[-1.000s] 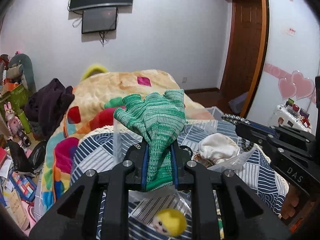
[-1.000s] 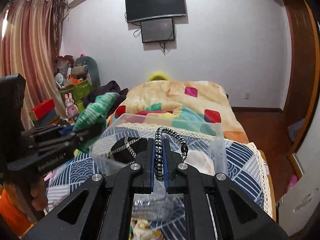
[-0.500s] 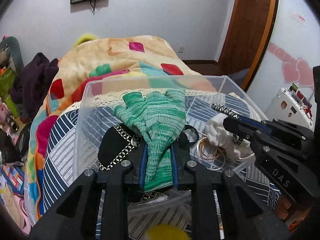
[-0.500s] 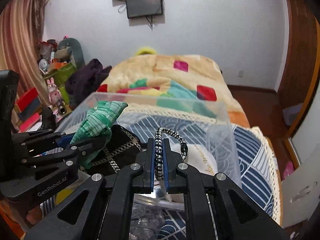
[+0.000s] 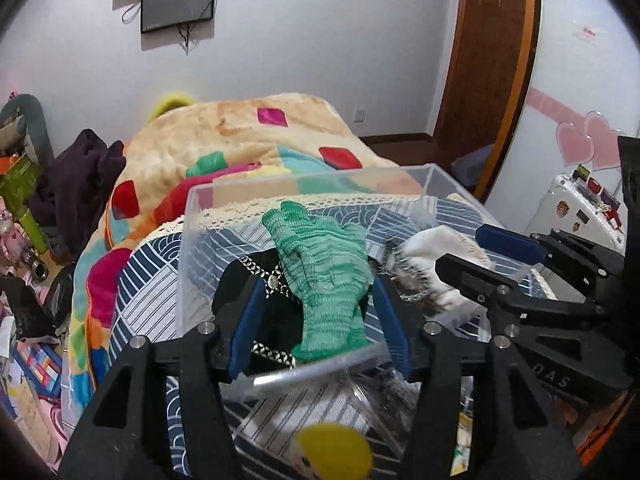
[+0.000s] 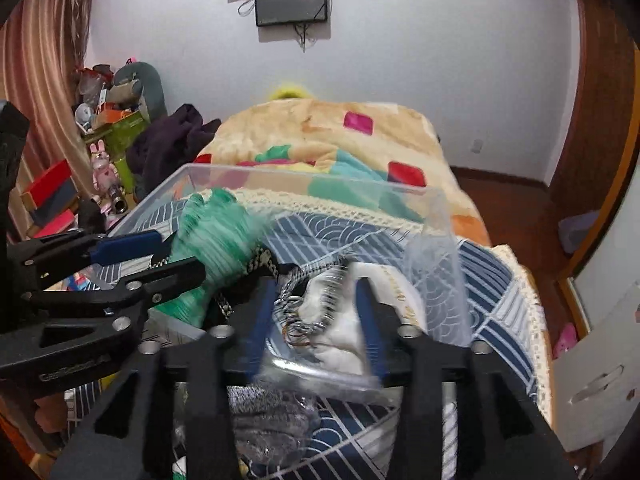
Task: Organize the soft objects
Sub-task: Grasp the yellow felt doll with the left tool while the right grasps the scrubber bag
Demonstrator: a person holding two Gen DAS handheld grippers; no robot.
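Observation:
A green knitted glove [image 5: 326, 276] lies loose in a clear plastic box [image 5: 280, 186], on a black studded item [image 5: 244, 280]. My left gripper [image 5: 320, 332] is open, its blue pads on either side of the glove, over the box's near wall. My right gripper [image 6: 316, 320] is open above the box's right half. A black-and-white braided cord [image 6: 316, 304], blurred, lies on a white cloth [image 6: 344, 344] between its pads. In the left wrist view the right gripper [image 5: 496, 256] stands open at the right. The glove [image 6: 220, 240] is blurred in the right wrist view.
The box stands on a blue patterned cloth [image 6: 492, 280] with a lace edge. Behind it lies a colourful blanket [image 5: 240, 140] on a bed. A yellow-haired doll [image 5: 332, 456] and plastic bags lie before the box. Clutter and toys [image 6: 112, 120] stand at the left.
Both grippers have opened. The left let go of the green glove and the right let go of the braided cord; both things now lie inside the clear box.

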